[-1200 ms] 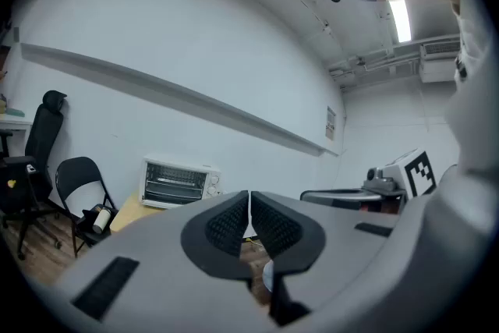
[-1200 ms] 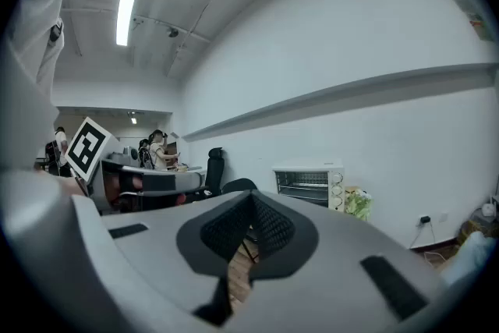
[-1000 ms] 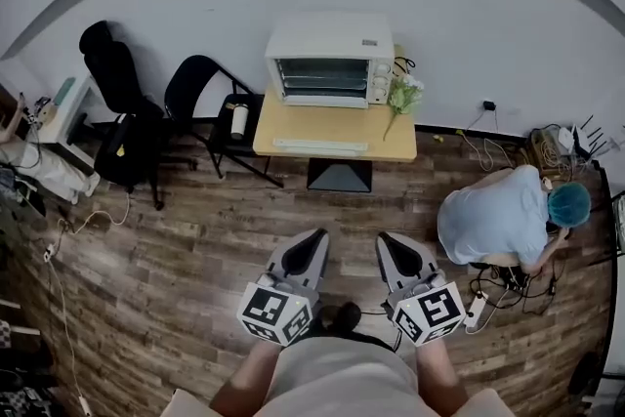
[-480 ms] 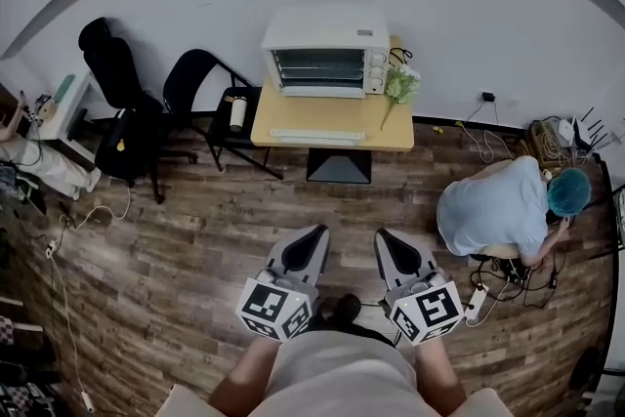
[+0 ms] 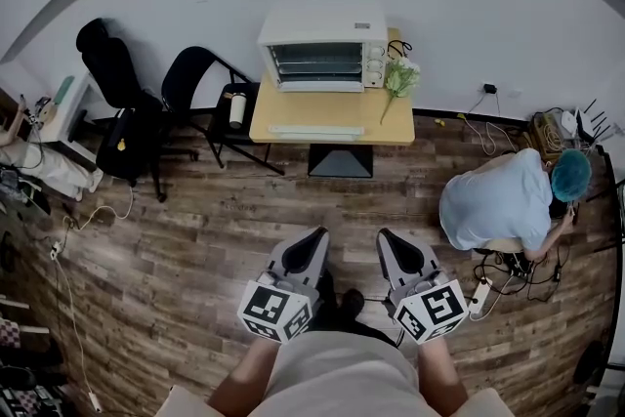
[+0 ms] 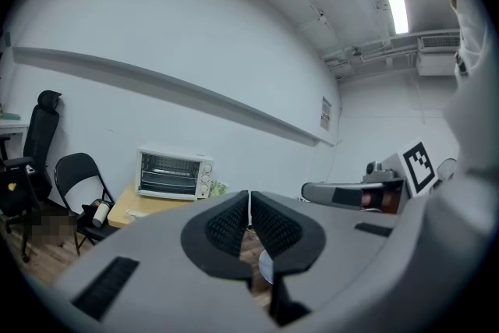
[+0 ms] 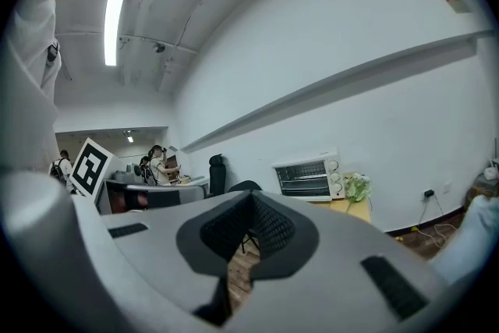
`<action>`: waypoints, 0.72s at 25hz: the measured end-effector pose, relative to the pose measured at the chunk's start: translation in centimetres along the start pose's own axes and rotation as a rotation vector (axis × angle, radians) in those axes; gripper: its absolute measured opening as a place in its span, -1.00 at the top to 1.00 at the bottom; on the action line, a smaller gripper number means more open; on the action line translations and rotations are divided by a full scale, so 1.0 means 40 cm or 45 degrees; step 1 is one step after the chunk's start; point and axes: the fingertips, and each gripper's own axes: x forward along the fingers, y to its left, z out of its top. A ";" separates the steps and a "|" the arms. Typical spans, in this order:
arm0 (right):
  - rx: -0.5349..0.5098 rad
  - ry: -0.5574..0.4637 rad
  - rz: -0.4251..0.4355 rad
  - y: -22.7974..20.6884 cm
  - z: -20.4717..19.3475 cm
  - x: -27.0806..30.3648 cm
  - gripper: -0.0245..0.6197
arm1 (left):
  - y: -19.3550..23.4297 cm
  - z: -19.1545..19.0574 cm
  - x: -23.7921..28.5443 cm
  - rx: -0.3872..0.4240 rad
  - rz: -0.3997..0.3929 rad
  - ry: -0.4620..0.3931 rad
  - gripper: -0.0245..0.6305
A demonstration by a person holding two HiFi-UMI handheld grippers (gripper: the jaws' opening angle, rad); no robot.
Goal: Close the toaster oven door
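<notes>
A white toaster oven (image 5: 320, 44) stands at the back of a small wooden table (image 5: 391, 130) against the wall. Its door (image 5: 315, 129) hangs open, folded down flat toward the table's front. The oven also shows far off in the left gripper view (image 6: 173, 173) and in the right gripper view (image 7: 308, 177). My left gripper (image 5: 314, 237) and right gripper (image 5: 384, 237) are held side by side low near my body, far from the table. Both are shut with nothing between their jaws, as the left gripper (image 6: 249, 203) and right gripper (image 7: 251, 203) show in their own views.
A black folding chair (image 5: 195, 83) with a bottle (image 5: 238, 115) on its seat stands left of the table, and an office chair (image 5: 112, 63) beyond it. Flowers (image 5: 400, 81) lie on the table's right end. A person (image 5: 498, 210) crouches at the right among cables (image 5: 547, 146).
The table and oven have slid slightly up and left in the head view. The crouching person has shifted a little. Both grippers stay shut in the same place.
</notes>
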 end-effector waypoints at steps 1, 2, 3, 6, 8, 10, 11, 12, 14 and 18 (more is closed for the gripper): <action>-0.007 0.004 0.001 0.002 -0.001 0.003 0.93 | 0.002 0.000 0.002 -0.002 -0.004 0.001 0.88; -0.012 0.009 0.001 0.002 -0.004 0.006 0.93 | 0.003 -0.002 0.005 -0.004 -0.008 0.003 0.88; -0.013 0.015 0.000 0.000 -0.007 0.011 0.93 | 0.006 -0.004 0.010 -0.006 -0.011 0.006 0.88; -0.008 0.038 -0.010 -0.012 -0.016 0.035 0.93 | 0.026 -0.008 0.029 -0.022 -0.021 0.014 0.88; -0.007 0.044 -0.020 -0.022 -0.014 0.053 0.93 | 0.041 -0.009 0.047 -0.031 -0.031 0.017 0.88; -0.003 0.032 -0.027 -0.034 0.000 0.071 0.93 | 0.057 -0.005 0.069 -0.043 -0.039 0.016 0.88; 0.004 0.023 -0.026 -0.041 0.008 0.080 0.93 | 0.067 0.000 0.082 -0.051 -0.041 0.015 0.88; 0.009 0.019 -0.023 -0.048 0.016 0.090 0.93 | 0.076 0.006 0.095 -0.058 -0.043 0.013 0.88; 0.003 0.028 -0.021 -0.062 0.028 0.115 0.93 | 0.099 0.019 0.121 -0.058 -0.043 0.013 0.88; 0.025 0.031 -0.017 -0.094 0.047 0.174 0.93 | 0.149 0.033 0.174 -0.048 -0.045 0.019 0.88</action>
